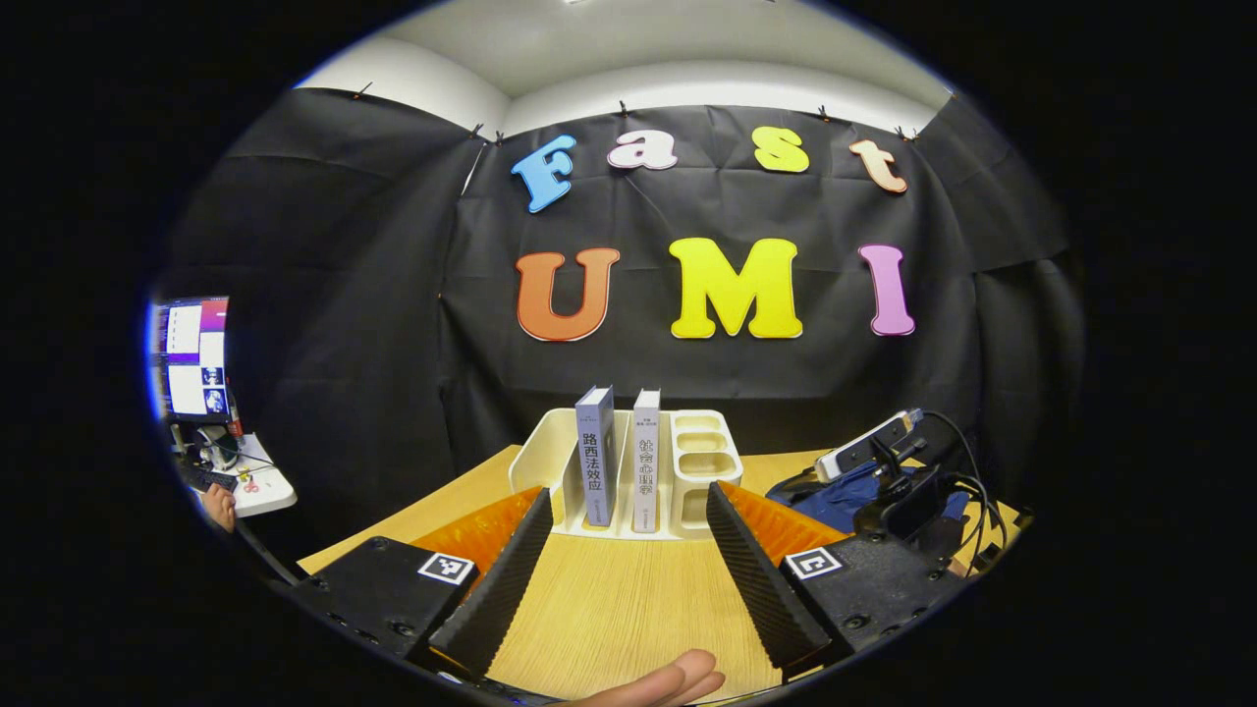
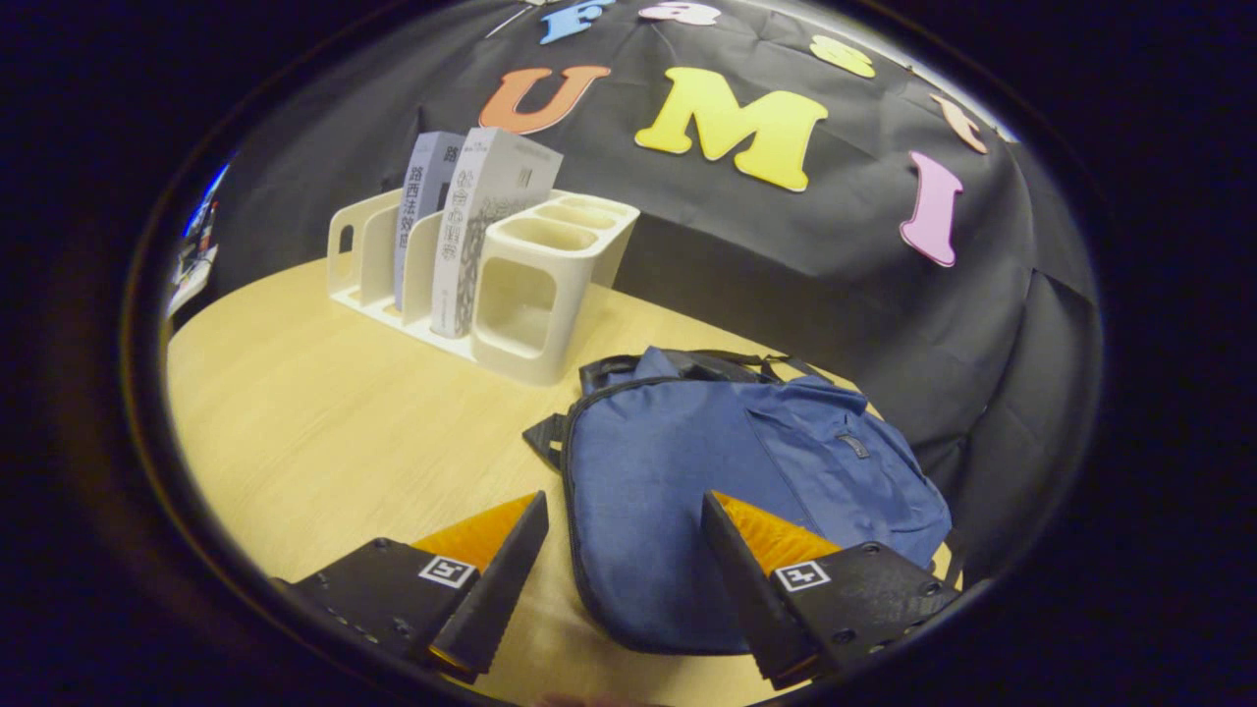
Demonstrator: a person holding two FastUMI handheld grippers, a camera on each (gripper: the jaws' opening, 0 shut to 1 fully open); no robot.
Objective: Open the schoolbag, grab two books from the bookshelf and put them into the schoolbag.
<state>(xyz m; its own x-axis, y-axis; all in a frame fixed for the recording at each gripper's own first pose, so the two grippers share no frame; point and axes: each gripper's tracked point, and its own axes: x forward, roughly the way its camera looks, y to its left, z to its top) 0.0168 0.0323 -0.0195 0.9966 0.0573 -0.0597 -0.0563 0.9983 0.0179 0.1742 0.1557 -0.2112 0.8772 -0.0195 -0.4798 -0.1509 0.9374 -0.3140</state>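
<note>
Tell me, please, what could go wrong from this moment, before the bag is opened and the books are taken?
The schoolbag lies flat and soft, so pulling its zipper one-handed may drag it across the table. The two books stand close together in the bookshelf; the open left gripper might catch both or tip the light rack.

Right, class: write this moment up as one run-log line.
stage: start | schoolbag: flat on table, looks closed | two books: upright in bookshelf | left gripper: open | right gripper: open above bag
</note>
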